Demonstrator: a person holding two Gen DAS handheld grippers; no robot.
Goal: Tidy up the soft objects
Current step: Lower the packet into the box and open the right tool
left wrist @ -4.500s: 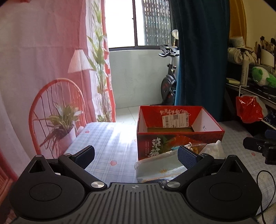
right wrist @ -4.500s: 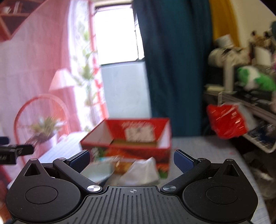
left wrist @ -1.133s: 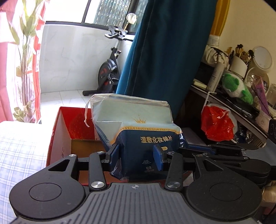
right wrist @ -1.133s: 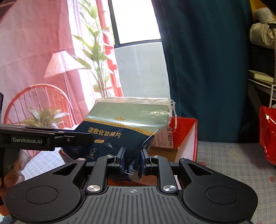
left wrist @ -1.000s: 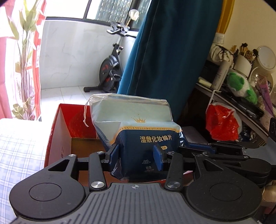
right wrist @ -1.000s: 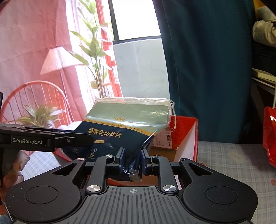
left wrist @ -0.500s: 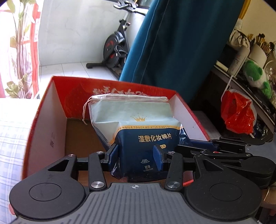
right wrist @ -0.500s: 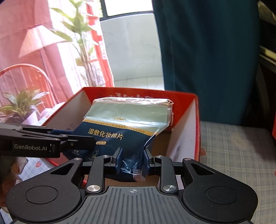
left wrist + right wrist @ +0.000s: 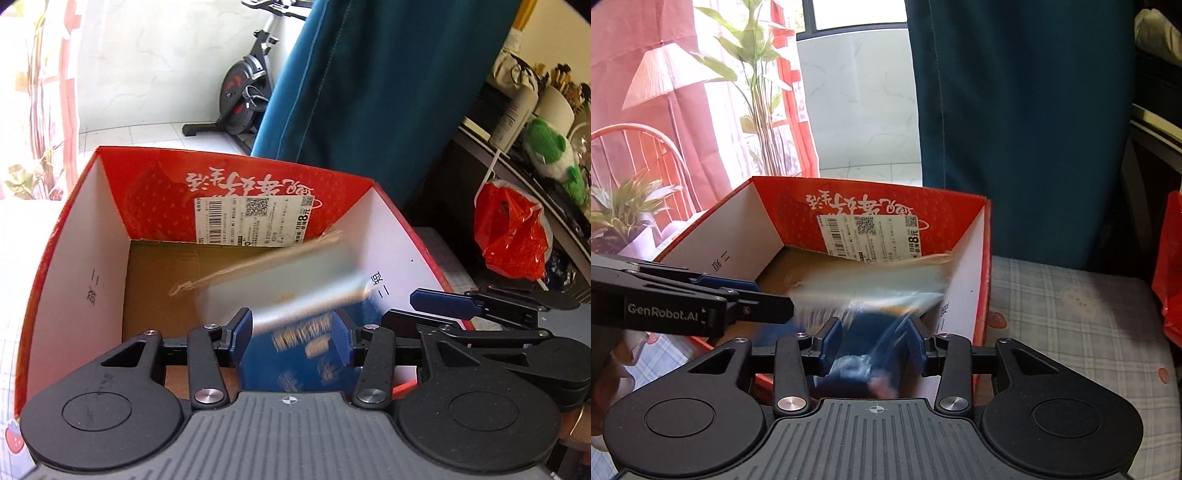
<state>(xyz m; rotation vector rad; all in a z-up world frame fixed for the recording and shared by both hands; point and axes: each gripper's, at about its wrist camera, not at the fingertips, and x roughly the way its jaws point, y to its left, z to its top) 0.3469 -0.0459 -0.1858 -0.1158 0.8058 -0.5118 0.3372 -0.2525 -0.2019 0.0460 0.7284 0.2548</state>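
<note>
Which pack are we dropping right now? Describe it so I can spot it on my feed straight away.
Find the open red cardboard box with the white barcode label on its far inner wall. Blurred over its brown floor is a soft plastic pouch: pale green top, dark blue bottom with white lettering, a string at its upper edge. Nothing else shows in the box.

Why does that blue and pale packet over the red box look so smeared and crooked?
The packet is blurred and tilted inside the red box, apparently dropping. The jaws of both the left gripper and the right gripper are opening around it, so it is slipping free. Nothing looks spilled or damaged.
</note>
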